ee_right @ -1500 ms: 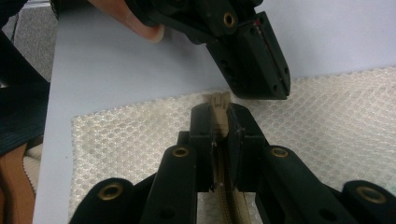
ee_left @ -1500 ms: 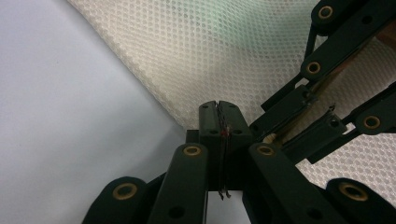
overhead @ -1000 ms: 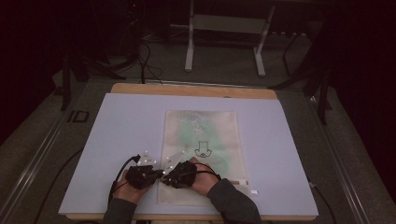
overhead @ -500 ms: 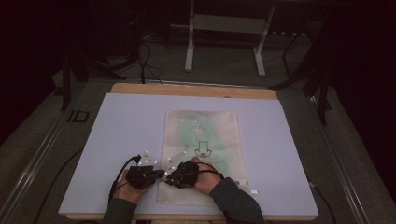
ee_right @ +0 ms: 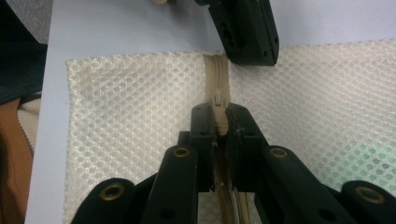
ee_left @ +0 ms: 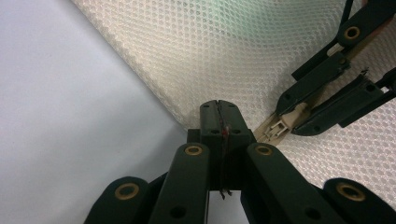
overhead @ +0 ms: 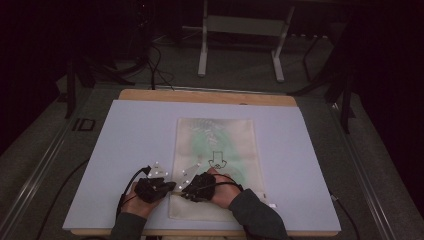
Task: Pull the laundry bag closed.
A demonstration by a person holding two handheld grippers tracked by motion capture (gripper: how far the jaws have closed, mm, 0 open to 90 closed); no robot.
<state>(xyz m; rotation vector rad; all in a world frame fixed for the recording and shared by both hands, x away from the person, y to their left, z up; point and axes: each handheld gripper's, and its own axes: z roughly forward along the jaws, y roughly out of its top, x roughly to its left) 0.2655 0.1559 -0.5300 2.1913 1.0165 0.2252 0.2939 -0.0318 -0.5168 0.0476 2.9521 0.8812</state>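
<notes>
A cream mesh bag (overhead: 215, 135) lies flat on the pale table (overhead: 125, 145), with something green and a black arrow print (overhead: 217, 159) showing through it. My left gripper (overhead: 172, 186) is shut on the bag's edge (ee_left: 210, 46) right beside the zipper's end; its jaws (ee_left: 219, 109) are pressed together. My right gripper (overhead: 184, 192) sits just to its right, shut on the zipper pull (ee_right: 218, 99) of the beige zipper (ee_right: 217, 74). In the left gripper view the right gripper (ee_left: 299, 119) holds the slider (ee_left: 280, 127). In the right gripper view the left gripper (ee_right: 252, 56) sits at the zipper's far end.
Both hands rest near the table's front edge (overhead: 200, 232). A wooden strip (overhead: 200, 96) borders the far side. A metal stand (overhead: 240, 30) and cables (overhead: 155, 65) occupy the dark floor behind. Bare table surface lies left and right of the bag.
The right hand has edged slightly to the right, away from the left gripper. The left gripper has stayed put on the bag's edge.
</notes>
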